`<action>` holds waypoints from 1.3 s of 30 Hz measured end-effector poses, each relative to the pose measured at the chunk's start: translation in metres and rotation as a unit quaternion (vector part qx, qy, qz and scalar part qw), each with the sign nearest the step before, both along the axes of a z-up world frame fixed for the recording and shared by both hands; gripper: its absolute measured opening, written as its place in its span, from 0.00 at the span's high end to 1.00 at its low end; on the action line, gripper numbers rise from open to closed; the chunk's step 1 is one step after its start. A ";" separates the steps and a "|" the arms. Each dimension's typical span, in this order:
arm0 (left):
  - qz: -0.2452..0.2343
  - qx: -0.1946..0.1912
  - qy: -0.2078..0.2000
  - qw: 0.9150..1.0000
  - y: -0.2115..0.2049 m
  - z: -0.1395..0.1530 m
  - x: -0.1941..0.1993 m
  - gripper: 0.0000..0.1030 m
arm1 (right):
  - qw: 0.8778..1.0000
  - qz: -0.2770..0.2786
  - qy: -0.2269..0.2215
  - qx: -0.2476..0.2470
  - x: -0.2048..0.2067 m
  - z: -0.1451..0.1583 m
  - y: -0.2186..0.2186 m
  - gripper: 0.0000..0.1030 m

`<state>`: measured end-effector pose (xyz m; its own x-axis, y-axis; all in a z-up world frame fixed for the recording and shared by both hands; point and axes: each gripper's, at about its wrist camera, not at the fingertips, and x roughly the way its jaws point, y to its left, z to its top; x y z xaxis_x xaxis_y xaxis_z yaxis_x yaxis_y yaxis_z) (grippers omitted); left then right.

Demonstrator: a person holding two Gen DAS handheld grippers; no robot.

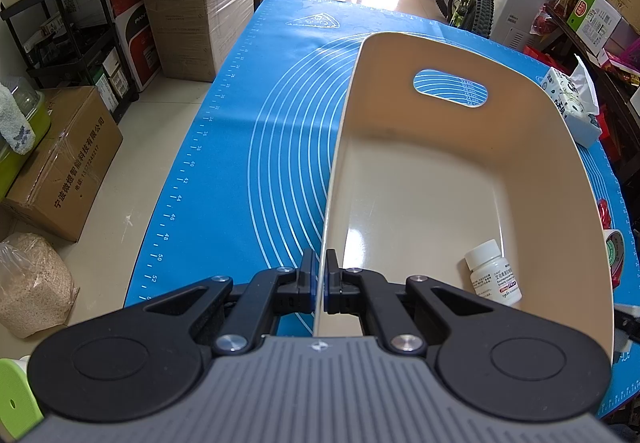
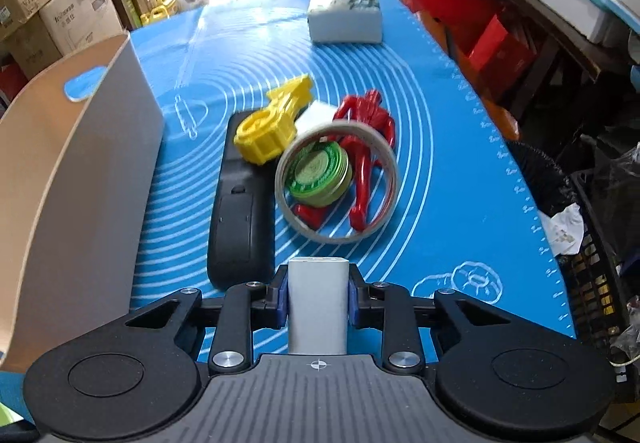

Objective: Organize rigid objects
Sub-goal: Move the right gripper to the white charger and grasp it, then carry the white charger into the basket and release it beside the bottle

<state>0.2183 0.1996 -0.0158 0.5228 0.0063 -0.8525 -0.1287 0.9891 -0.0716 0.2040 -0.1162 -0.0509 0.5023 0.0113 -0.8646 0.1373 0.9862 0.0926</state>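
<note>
A: The beige bin [image 1: 460, 171] was the landmark, sitting on the blue mat [image 1: 248, 131]. Why was the left gripper [image 1: 319, 275] on it?

B: Its two fingers were clenched on the bin's near-left wall, one inside and one outside. That looked like a way to steady the bin while things were dropped in.

A: Was anything inside the bin?

B: One white pill bottle [image 1: 494, 273] lay on its side on the bin's floor, in the near right corner. The rest of the floor was bare.

A: And the right gripper [image 2: 318, 295]?

B: It had a small white rectangular block [image 2: 318, 307] pinched between its pads, just to the right of the bin and outside it. I judged this to be the next piece bound for the bin.

A: What did the right wrist view show that the left one did not?

B: The pile waiting to the right of the bin: a black remote [image 2: 240, 211] nearest it, a yellow plastic toy [image 2: 276, 123] resting on the remote's far end, then a tape roll [image 2: 338, 183], a green round tin [image 2: 320, 173] and a red toy figure [image 2: 368, 147]. A tissue pack [image 2: 346, 13] sat farther back.

A: And the left view alone?

B: The bin's inside, its bottle, and the handle slot [image 1: 450, 88] in its far wall.
</note>
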 end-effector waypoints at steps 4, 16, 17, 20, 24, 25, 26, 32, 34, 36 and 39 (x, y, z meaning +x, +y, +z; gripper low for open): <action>0.000 0.001 0.000 1.000 0.000 0.000 0.000 0.95 | 1.000 0.004 -0.030 -0.001 0.000 0.021 0.001 0.65; 0.003 -0.003 0.001 1.000 -0.002 -0.002 -0.001 0.95 | 0.986 0.075 -0.148 0.002 0.027 0.106 0.046 0.65; 0.004 -0.003 0.001 1.000 -0.002 -0.002 -0.001 0.95 | 0.985 0.083 -0.153 0.002 0.030 0.110 0.053 0.65; 0.003 -0.002 0.001 1.000 -0.002 -0.002 -0.001 0.95 | 0.981 0.107 -0.164 0.009 0.038 0.118 0.074 0.65; 0.003 -0.002 0.001 1.000 -0.001 -0.002 -0.001 0.95 | 0.976 0.137 -0.167 0.014 0.049 0.115 0.106 0.65; 0.003 -0.002 0.001 1.000 -0.001 -0.002 -0.001 0.95 | 0.976 0.141 -0.165 0.017 0.052 0.112 0.113 0.65; 0.003 -0.002 0.001 1.000 -0.002 -0.002 -0.001 0.95 | 0.976 0.144 -0.162 0.022 0.054 0.109 0.122 0.65; 0.003 -0.002 0.002 1.000 -0.002 -0.002 -0.001 0.96 | 0.975 0.171 -0.138 0.034 0.061 0.090 0.165 0.65; 0.003 -0.002 0.002 1.000 -0.003 -0.003 -0.001 0.96 | 0.974 0.180 -0.133 0.036 0.062 0.086 0.176 0.65; 0.004 -0.003 0.002 1.000 -0.002 -0.002 -0.001 0.96 | 0.972 0.192 -0.128 0.035 0.061 0.082 0.185 0.65; 0.004 -0.003 0.003 1.000 -0.002 -0.002 -0.001 0.96 | 0.970 0.211 -0.116 0.027 0.059 0.075 0.200 0.65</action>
<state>0.2176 0.1972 -0.0174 0.5181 0.0045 -0.8553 -0.1369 0.9875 -0.0778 0.2627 0.0838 0.0245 0.6233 0.3012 -0.7216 -0.3091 0.9426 0.1265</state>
